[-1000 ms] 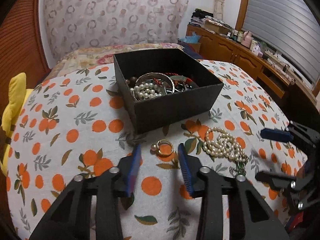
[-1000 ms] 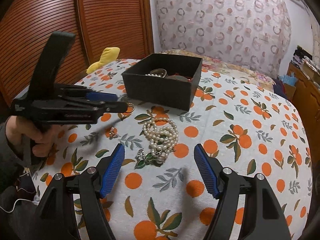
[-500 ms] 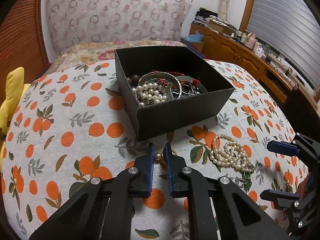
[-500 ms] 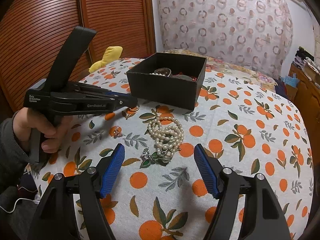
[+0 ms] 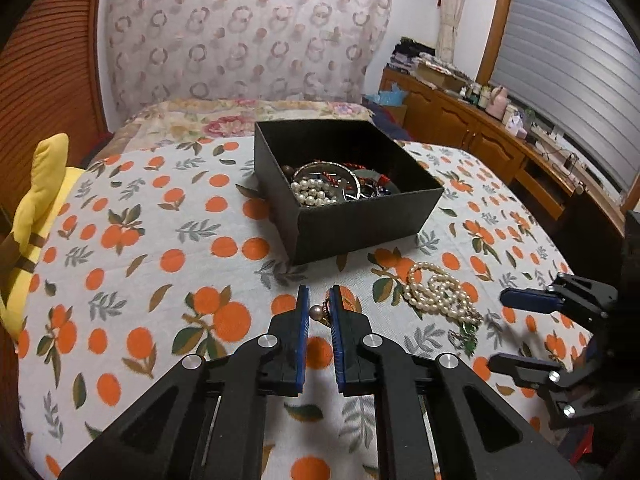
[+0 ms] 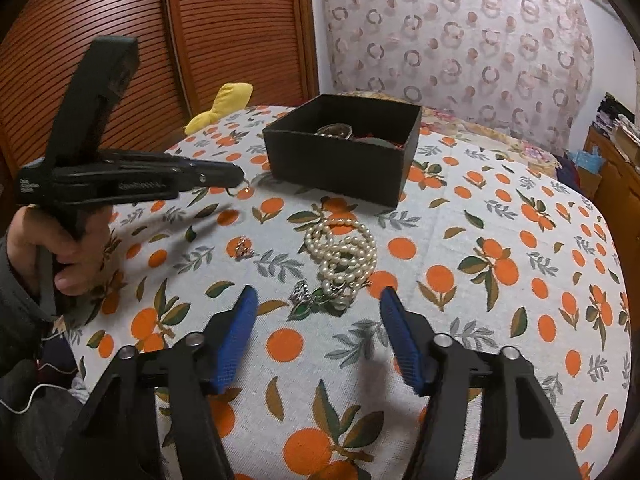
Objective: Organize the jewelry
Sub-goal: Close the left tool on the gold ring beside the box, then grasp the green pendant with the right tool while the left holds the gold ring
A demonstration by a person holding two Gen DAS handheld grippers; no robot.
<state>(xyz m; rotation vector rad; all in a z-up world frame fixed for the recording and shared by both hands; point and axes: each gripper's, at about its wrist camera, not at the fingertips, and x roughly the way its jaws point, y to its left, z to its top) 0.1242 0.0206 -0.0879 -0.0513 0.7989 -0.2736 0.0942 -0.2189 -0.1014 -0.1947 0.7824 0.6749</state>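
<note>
My left gripper [image 5: 319,308] is shut on a gold pearl ring [image 5: 320,312] and holds it above the orange-print cloth, short of the black box [image 5: 360,224]. The box holds pearls, bangles and red pieces. In the right wrist view the left gripper [image 6: 236,178] hangs over the cloth with the ring [image 6: 240,191] at its tip. My right gripper [image 6: 316,312] is open and empty, just short of a pearl necklace [image 6: 344,248] and a green brooch [image 6: 308,300]. A small silver piece [image 6: 243,249] lies to the left.
A yellow plush toy [image 5: 36,208] lies at the left edge of the table. A wooden cabinet [image 5: 480,136] stands to the right, wooden slatted doors [image 6: 160,40] behind. The black box [image 6: 340,160] sits mid-table.
My left gripper closed on the ring and lifted it off the cloth. The right gripper stayed open and edged slightly closer to the necklace.
</note>
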